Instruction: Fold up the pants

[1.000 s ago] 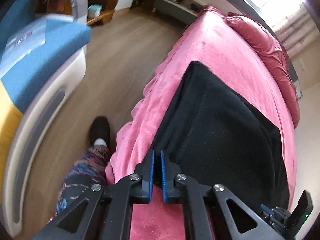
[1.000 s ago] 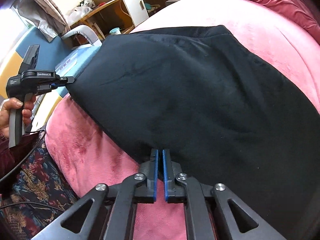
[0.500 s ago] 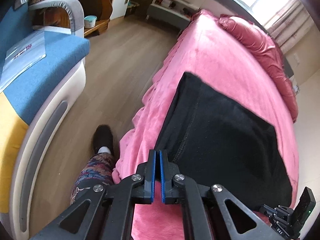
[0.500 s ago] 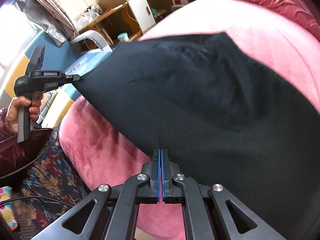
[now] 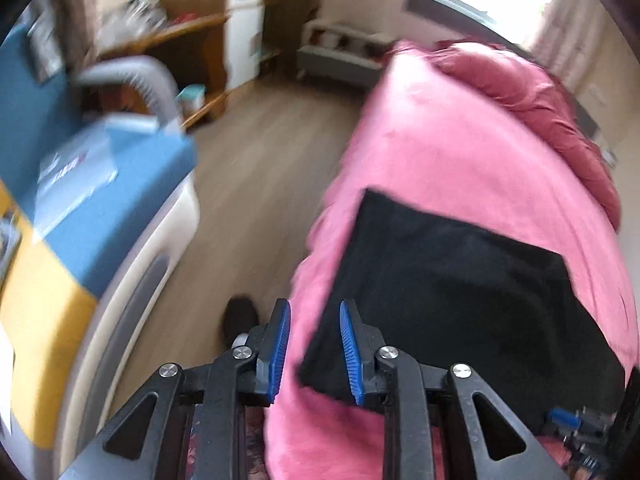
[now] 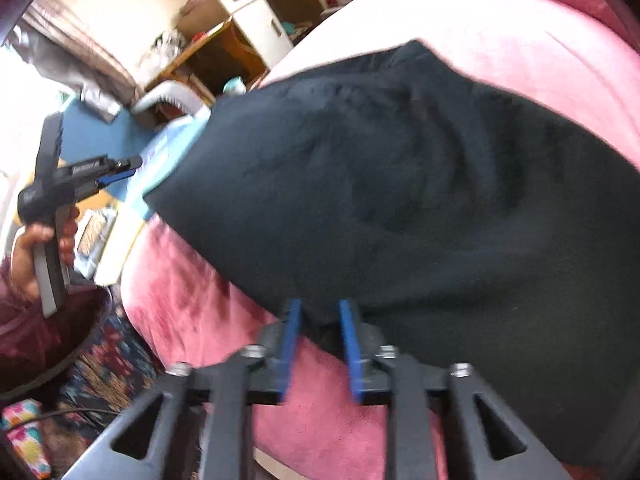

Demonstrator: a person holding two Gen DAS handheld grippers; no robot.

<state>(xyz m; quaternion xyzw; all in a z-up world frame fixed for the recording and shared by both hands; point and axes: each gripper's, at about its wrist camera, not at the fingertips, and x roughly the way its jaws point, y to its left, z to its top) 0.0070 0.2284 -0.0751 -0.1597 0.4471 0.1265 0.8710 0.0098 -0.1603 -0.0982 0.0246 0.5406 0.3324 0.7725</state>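
The black pants [image 5: 452,292] lie folded into a rectangle on the pink bed [image 5: 460,148]. They fill most of the right wrist view [image 6: 400,208]. My left gripper [image 5: 314,344] is open and empty, above the pants' near left corner. My right gripper [image 6: 320,344] is open and empty, with the pants' near edge lying between and just beyond its fingers. The left gripper also shows in the right wrist view [image 6: 120,168], held in a hand, apart from the pants' left corner.
A blue, yellow and white sofa [image 5: 88,208] stands left of the bed across a strip of wooden floor [image 5: 260,184]. A dark pink duvet [image 5: 560,112] lies bunched at the bed's far end. A desk and white cabinet [image 5: 244,28] stand by the far wall.
Both grippers have opened and let go of the pants' edge. The pants have dropped flat onto the bed, and both grippers have pulled back slightly.
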